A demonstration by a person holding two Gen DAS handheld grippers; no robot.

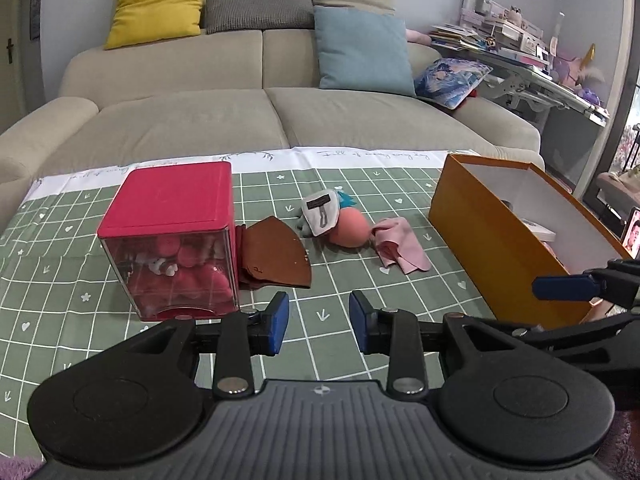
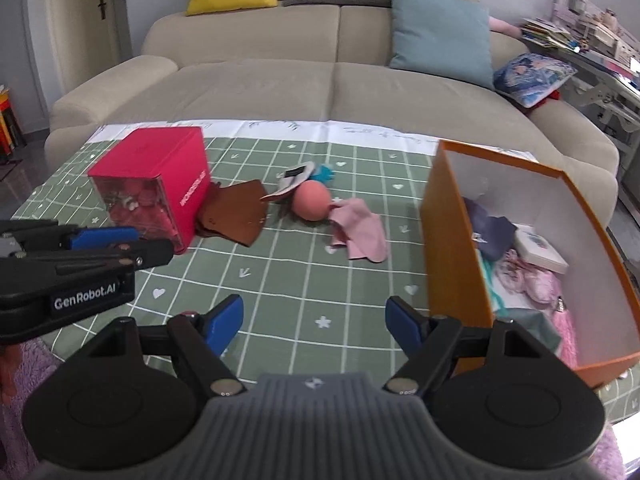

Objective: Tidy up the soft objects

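On the green checked tablecloth [image 1: 320,304] lie a brown fabric piece [image 1: 276,254], a white and grey cloth [image 1: 320,213], a peach soft ball [image 1: 351,227] and a pink cloth [image 1: 400,251]. They also show in the right wrist view: brown piece [image 2: 236,216], ball [image 2: 312,201], pink cloth [image 2: 360,232]. An orange box [image 2: 452,232] at the right holds several soft items. My left gripper [image 1: 319,320] is open and empty, near the front of the table. My right gripper [image 2: 314,322] is open and empty beside the orange box.
A red box with a clear front [image 1: 176,240] stands at the left, against the brown piece. A beige sofa [image 1: 280,120] with cushions lies behind the table. A cluttered desk [image 1: 540,60] stands at the far right.
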